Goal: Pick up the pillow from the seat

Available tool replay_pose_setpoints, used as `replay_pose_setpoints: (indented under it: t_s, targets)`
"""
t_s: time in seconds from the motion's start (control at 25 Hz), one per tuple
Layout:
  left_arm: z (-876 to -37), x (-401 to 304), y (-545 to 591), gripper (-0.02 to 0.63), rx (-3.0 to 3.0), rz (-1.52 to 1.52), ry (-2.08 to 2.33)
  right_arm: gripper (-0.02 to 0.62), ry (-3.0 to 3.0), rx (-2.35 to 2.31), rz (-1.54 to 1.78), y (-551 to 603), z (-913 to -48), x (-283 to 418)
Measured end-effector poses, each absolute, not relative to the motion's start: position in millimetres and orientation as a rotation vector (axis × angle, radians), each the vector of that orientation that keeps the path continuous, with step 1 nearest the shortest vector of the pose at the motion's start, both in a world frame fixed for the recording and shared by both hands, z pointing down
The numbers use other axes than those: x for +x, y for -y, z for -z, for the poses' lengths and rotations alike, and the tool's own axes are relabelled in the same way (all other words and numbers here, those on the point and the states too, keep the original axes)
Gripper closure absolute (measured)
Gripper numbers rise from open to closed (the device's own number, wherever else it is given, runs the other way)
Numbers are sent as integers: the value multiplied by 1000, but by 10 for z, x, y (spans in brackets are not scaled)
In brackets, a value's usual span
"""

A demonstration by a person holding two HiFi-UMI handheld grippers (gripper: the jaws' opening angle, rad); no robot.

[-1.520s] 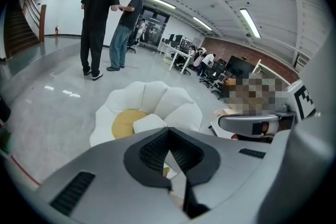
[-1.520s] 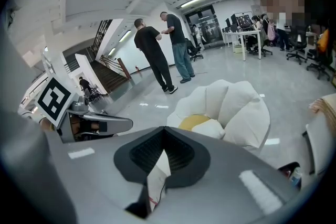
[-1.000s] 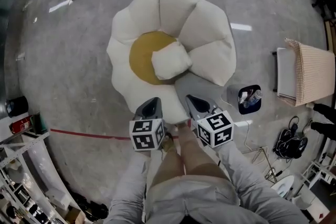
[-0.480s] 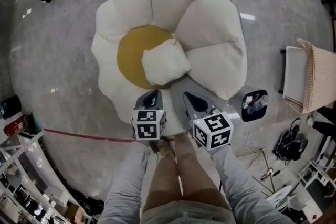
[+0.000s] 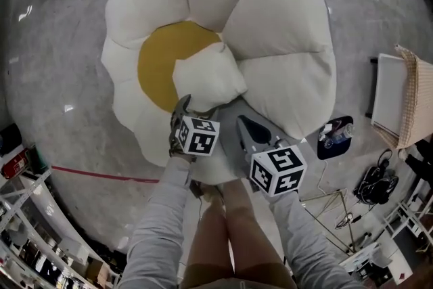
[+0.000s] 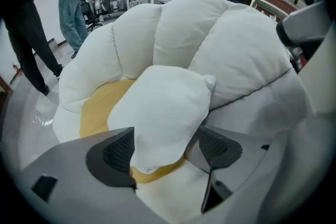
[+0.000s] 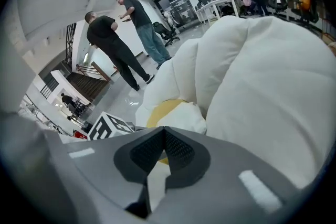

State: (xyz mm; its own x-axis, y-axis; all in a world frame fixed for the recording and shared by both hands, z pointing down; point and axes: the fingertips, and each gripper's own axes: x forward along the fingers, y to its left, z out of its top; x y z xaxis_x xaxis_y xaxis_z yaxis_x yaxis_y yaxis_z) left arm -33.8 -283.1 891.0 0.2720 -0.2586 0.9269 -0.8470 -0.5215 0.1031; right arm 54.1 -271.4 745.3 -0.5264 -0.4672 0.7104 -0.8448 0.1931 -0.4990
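Note:
A small white pillow (image 5: 208, 78) lies on the yellow centre (image 5: 157, 64) of a flower-shaped seat with puffy white petals (image 5: 284, 10). My left gripper (image 5: 195, 109) reaches to the pillow's near corner. In the left gripper view its jaws are opening, and the pillow (image 6: 163, 105) pokes between the two dark pads of the left gripper (image 6: 168, 147) without being squeezed. My right gripper (image 5: 245, 125) hangs just to the right, over the seat's front petal. In its own view the right gripper (image 7: 164, 152) is shut with nothing in it, and the pillow (image 7: 181, 117) lies beyond.
Around the seat is grey polished floor with a red line (image 5: 101, 174). To the right are a dark tray of bottles (image 5: 336, 134), a white stool with a checked cloth (image 5: 404, 98) and cables (image 5: 375, 183). Shelving (image 5: 27, 220) stands lower left. People (image 7: 113, 44) stand behind.
The view has closed in on the seat. My left gripper has moved forward to the pillow and its jaws have spread apart. The right gripper has stayed shut beside it.

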Motion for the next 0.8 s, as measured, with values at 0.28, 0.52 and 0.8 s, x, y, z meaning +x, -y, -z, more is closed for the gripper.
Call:
replay_pose_setpoints:
  t_s: [0.28, 0.52, 0.8]
  targets:
    - [-9364, -277, 2875, 198, 1918, -1364, 887, 595, 2022, 1218, -1294, 2564, -7665, 613]
    - [-9311, -375, 2910, 349, 1889, -1355, 923, 595, 2012, 1212, -1302, 2507, -7699, 580]
    - [-8990, -458, 2902, 457, 1833, -1179, 996, 595, 2050, 1216, -1282, 2558, -7555, 528]
